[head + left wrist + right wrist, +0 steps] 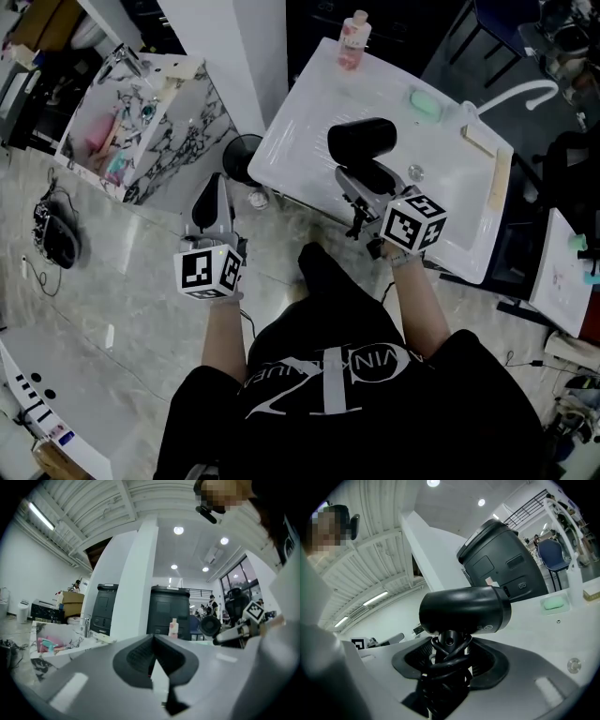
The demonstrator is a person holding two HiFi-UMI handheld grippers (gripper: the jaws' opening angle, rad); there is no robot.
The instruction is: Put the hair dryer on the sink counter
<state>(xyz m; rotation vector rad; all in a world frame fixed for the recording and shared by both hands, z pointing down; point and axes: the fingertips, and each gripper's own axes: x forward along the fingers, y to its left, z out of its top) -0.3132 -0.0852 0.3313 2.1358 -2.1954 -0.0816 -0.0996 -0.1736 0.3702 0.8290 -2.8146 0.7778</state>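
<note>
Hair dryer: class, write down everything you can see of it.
The hair dryer is black, seemingly matt plastic, with a short thick barrel lying roughly level and a handle at right angles to it. Its black cord is wound round the handle. The right tool clamps that wrapped handle, holding the dryer over the white sink counter; whether it touches the counter cannot be told.

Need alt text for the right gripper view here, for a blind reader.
The right gripper holds a black hair dryer by its cord-wrapped handle between the fingers, barrel pointing sideways. Behind it lies a white sink counter with a green soap bar and a white faucet at the right.
</note>
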